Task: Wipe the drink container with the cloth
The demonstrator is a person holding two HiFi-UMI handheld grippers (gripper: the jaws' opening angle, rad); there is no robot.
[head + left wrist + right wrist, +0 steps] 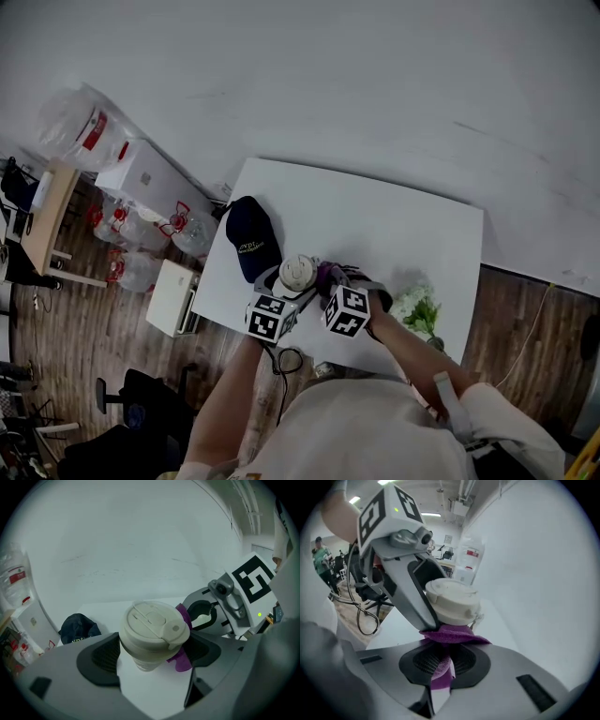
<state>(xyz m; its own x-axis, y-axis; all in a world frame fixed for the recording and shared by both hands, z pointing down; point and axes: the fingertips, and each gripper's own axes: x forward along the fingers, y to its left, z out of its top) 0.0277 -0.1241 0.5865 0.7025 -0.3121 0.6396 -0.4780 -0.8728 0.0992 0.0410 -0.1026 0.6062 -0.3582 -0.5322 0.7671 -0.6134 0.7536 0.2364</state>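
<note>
Drink container, cream, with flip-tab lid, under wipe

Location: drink container is held over the near edge of the white table, tilted, lid toward the left gripper view's camera.

Hold: left claw is clamped on the container's body just below the lid, one pad on each side. Right claw is closed on a fold of the purple cloth, whose free part is pressed against the container's side under the lid rim.

Handling, judged: a rigid, smooth-walled cup, probably light and likely slippery against the pads. The overhanging lid rim gives a stop, so a hold just beneath it suits. The flip tab looks like the weak point, and pressure there could pop it open. The cloth is soft and limp, bunches readily, and is best pinched at a fold, as here.

Markings: no brand or lettering is readable on the lid or wall. The dark baseball cap lying on the table beside the container bears small pale lettering, too small to read. Plastic bags beyond the table show red print, illegible.
</note>
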